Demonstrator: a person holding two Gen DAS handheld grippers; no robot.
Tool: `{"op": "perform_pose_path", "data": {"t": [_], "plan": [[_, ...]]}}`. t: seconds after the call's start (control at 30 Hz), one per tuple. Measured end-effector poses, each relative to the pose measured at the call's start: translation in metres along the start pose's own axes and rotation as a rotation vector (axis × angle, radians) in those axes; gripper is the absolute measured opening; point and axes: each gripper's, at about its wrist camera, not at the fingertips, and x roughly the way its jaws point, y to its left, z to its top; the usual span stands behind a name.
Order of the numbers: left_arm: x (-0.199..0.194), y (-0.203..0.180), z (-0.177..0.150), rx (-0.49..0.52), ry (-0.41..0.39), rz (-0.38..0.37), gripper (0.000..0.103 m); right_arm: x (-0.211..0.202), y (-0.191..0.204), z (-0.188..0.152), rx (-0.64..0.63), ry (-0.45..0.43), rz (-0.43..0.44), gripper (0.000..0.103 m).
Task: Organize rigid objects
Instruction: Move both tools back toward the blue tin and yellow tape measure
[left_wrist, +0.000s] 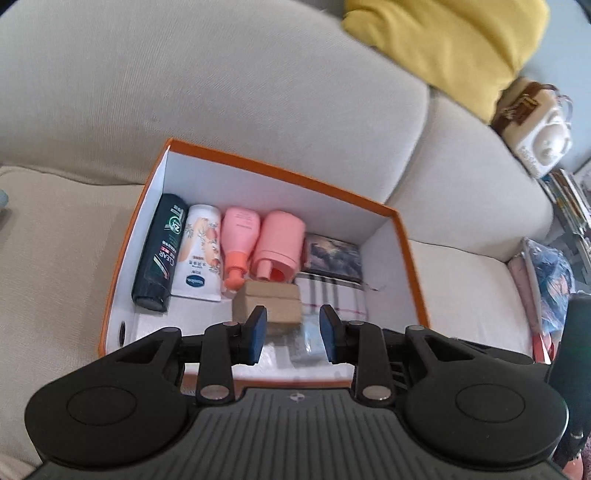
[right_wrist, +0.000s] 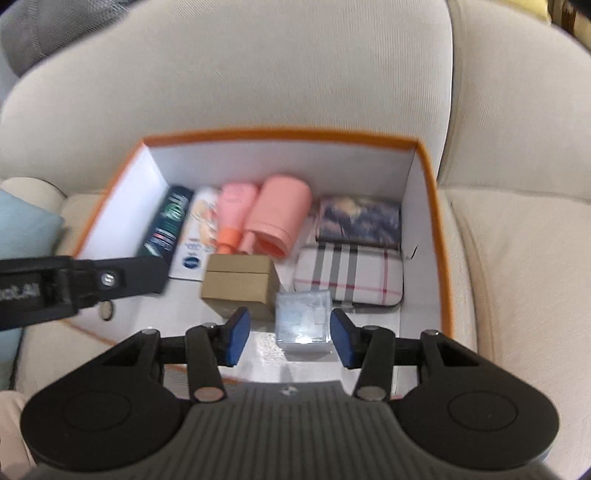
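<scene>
An orange box (left_wrist: 415, 266) with white inner walls sits on a beige sofa. Along its back lie a dark green bottle (left_wrist: 159, 251), a white tube (left_wrist: 199, 254), a pink pump bottle (left_wrist: 238, 243) and a pink cylinder (left_wrist: 277, 243). A dark patterned case (right_wrist: 360, 219) and a plaid case (right_wrist: 347, 275) lie at the right. In front of them rest a brown cardboard box (right_wrist: 238, 284) and a small clear plastic box (right_wrist: 303, 317). My left gripper (left_wrist: 293, 332) hovers open above the brown box, holding nothing. My right gripper (right_wrist: 290, 338) hovers open above the clear box, its pads clear of it.
The sofa backrest (left_wrist: 221, 92) rises right behind the box. A yellow cushion (left_wrist: 454, 40) and a brown-and-white bag (left_wrist: 532, 122) lie at the upper right, and blue patterned items (left_wrist: 550, 280) lie beside the box. A pale blue cushion (right_wrist: 26, 229) lies to its left.
</scene>
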Motion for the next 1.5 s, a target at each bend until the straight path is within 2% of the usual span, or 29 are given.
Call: {"op": "perform_pose_path", "data": {"t": [0.17,0.3,0.6,0.77,0.83,0.93,1.03,1.17,1.2,1.27,1.5], "plan": [[-0.015,-0.011,-0.03,0.006,-0.002,-0.018,0.034,-0.034,0.006,-0.029,-0.029,-0.093,0.006,0.049],[-0.014,-0.013,-0.057,0.014,0.035,0.008,0.034,-0.05,0.007,-0.055,-0.059,-0.13,-0.009,0.049],[-0.009,-0.004,-0.108,-0.021,0.081,-0.053,0.034,-0.055,-0.024,-0.116,-0.018,-0.084,-0.071,0.049],[0.014,-0.002,-0.125,-0.066,0.144,-0.04,0.035,-0.051,-0.047,-0.138,0.016,-0.048,-0.112,0.049],[0.027,-0.001,-0.13,-0.116,0.159,-0.036,0.045,-0.045,-0.053,-0.143,0.047,-0.031,-0.134,0.049],[0.046,-0.001,-0.133,-0.185,0.16,-0.011,0.052,-0.042,-0.06,-0.144,0.085,-0.021,-0.095,0.049],[0.068,-0.005,-0.131,-0.214,0.17,0.02,0.052,-0.036,-0.063,-0.142,0.111,-0.01,-0.073,0.049],[0.089,-0.015,-0.131,-0.195,0.197,0.064,0.052,-0.019,-0.068,-0.143,0.129,0.026,-0.053,0.049],[0.093,-0.016,-0.132,-0.195,0.205,0.073,0.052,-0.017,-0.07,-0.142,0.19,0.04,-0.076,0.049],[0.099,-0.015,-0.134,-0.191,0.218,0.101,0.052,-0.012,-0.074,-0.141,0.213,0.049,-0.059,0.048],[0.104,-0.007,-0.136,-0.217,0.22,0.088,0.055,0.004,-0.087,-0.138,0.29,0.088,-0.014,0.048]]}}
